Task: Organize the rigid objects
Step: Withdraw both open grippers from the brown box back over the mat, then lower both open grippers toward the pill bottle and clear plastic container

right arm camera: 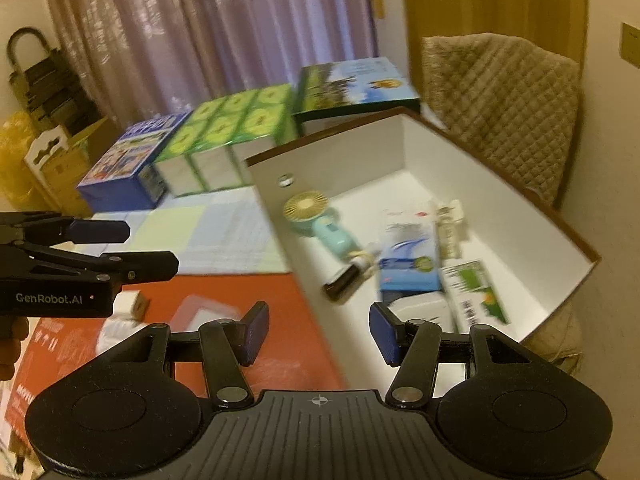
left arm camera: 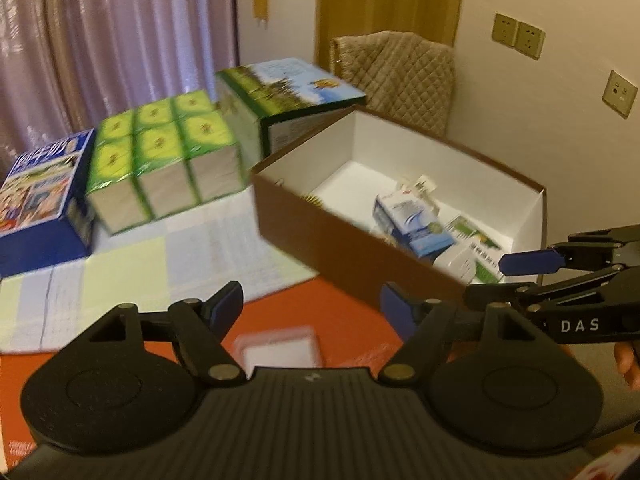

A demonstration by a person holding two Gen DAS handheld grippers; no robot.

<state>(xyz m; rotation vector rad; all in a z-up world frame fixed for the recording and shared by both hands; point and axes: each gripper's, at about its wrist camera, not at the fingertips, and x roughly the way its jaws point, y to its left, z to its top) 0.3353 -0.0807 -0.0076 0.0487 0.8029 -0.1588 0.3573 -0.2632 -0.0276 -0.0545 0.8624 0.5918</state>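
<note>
A brown box with a white inside (left arm camera: 320, 236) (right arm camera: 500, 200) stands open on the right of the orange table top. In it lie a mint hand fan (right arm camera: 320, 220), a dark little bottle (right arm camera: 344, 284), a blue-and-white carton (right arm camera: 408, 268) (left arm camera: 412, 220) and a green-and-white carton (right arm camera: 476, 292). My left gripper (left arm camera: 312, 308) is open above a small white box with a pink edge (left arm camera: 278, 350), holding nothing. My right gripper (right arm camera: 320, 332) is open over the box's near wall, with nothing between its fingers. A small white cube (right arm camera: 130, 306) lies on the orange surface.
At the back stand a blue carton (left arm camera: 40, 192), a green multipack (left arm camera: 164, 152) and a landscape-printed box (left arm camera: 288, 92). Pale paper sheets (left arm camera: 160, 256) lie before them. A quilted chair (left arm camera: 400, 76) is behind the brown box, and a cardboard box (right arm camera: 60, 160) stands far left.
</note>
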